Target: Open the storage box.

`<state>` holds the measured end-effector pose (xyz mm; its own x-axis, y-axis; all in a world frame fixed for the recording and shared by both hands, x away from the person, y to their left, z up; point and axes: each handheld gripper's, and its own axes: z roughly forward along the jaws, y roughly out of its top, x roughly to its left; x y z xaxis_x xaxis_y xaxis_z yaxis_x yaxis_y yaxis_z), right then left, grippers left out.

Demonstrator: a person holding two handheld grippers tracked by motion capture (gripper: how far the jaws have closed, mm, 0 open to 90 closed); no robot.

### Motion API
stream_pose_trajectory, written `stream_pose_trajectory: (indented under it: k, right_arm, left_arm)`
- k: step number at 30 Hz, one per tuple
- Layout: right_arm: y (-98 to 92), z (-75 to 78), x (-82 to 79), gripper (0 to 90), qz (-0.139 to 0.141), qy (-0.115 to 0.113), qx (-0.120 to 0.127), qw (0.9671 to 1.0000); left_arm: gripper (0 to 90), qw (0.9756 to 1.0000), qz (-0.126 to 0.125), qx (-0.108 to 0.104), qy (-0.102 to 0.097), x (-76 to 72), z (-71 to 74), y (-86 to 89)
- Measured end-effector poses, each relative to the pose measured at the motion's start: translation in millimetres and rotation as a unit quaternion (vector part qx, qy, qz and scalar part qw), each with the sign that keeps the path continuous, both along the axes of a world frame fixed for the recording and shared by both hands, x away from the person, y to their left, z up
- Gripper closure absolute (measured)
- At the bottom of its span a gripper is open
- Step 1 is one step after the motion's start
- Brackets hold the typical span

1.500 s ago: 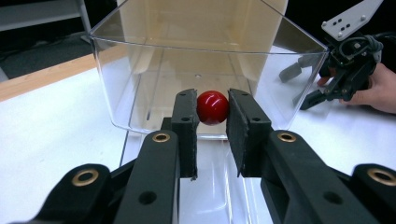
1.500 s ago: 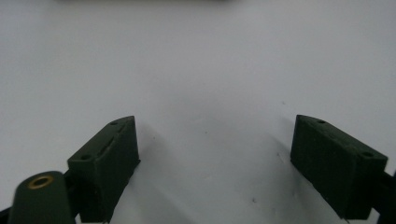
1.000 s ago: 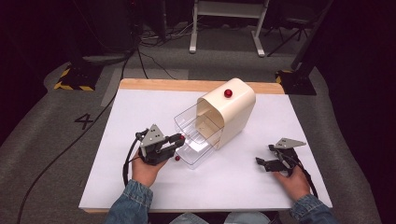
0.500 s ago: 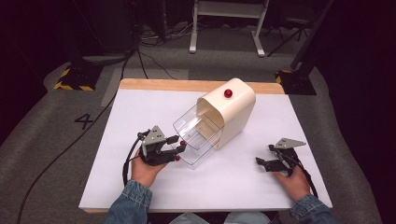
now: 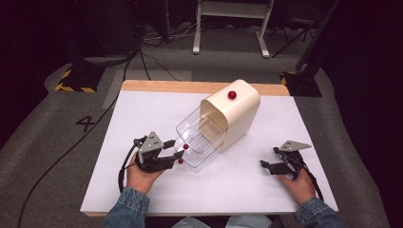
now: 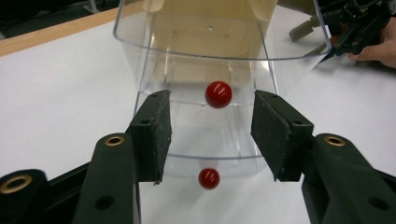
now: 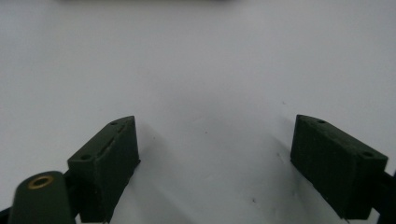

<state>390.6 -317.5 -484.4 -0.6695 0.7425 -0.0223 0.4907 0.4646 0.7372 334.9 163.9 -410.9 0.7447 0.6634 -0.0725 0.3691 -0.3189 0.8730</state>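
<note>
Left gripper [image 5: 177,156] at the front lip of the clear plastic drawer [image 5: 202,141] — jaws have just been opening, now parted, pads clear of the drawer, nothing clamped. Small red ball [image 6: 208,178] between the pads, low, at the drawer's front edge; seen in the high view as a red dot [image 5: 180,161] just beside the jaw tips. Second red ball [image 6: 218,94] inside the drawer, further back. Drawer pulled well out of the cream rounded plastic housing [image 5: 239,111], red round knob [image 5: 232,95] on top of the housing. White table surface [image 5: 142,114] underneath. Right gripper [image 5: 266,166] well apart near the right edge — jaws spread wide over bare surface, holding nothing.
</note>
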Motion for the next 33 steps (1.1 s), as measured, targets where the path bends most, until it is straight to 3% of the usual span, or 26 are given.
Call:
stream_pose_trajectory:
  k: [6,8,11,18,22,26,28,33]
  right_arm:
    - [0.0,0.1,0.3,15.4,0.0,0.0,-0.001,1.0]
    - [0.0,0.1,0.3,15.3,0.0,0.0,-0.001,1.0]
    - [0.0,0.1,0.3,15.3,0.0,0.001,-0.001,1.0]
    - [0.0,0.1,0.3,15.3,0.0,0.001,-0.001,1.0]
    - [0.0,0.1,0.3,15.3,0.0,0.001,-0.001,1.0]
    - [0.0,0.1,0.2,15.3,0.0,0.0,-0.001,1.0]
    - [-0.1,0.1,0.3,15.3,0.0,0.0,-0.001,1.0]
    - [-0.1,0.1,0.2,15.3,0.0,0.0,-0.001,1.0]
  left_arm:
    - [43.2,0.9989,0.009,0.042,-0.02,-16.7,-0.7,15.6]
    - [40.8,0.999,0.009,0.041,-0.012,-21.1,-1.7,22.3]
    - [38.7,0.9984,0.014,0.053,-0.017,-28.5,-2.1,32.8]
    - [32.7,0.9977,0.031,0.057,-0.019,-41.1,-7.5,59.2]
    - [30.6,0.9968,0.043,0.068,-0.007,-43.0,-14.2,72.2]
    - [30.2,0.9951,0.055,0.074,0.034,-39.1,-23.6,85.9]
    - [30.2,0.9936,0.059,0.072,0.064,-36.1,-29.1,90.6]
    - [30.2,0.99,0.063,0.085,0.093,-31.0,-41.6,96.4]
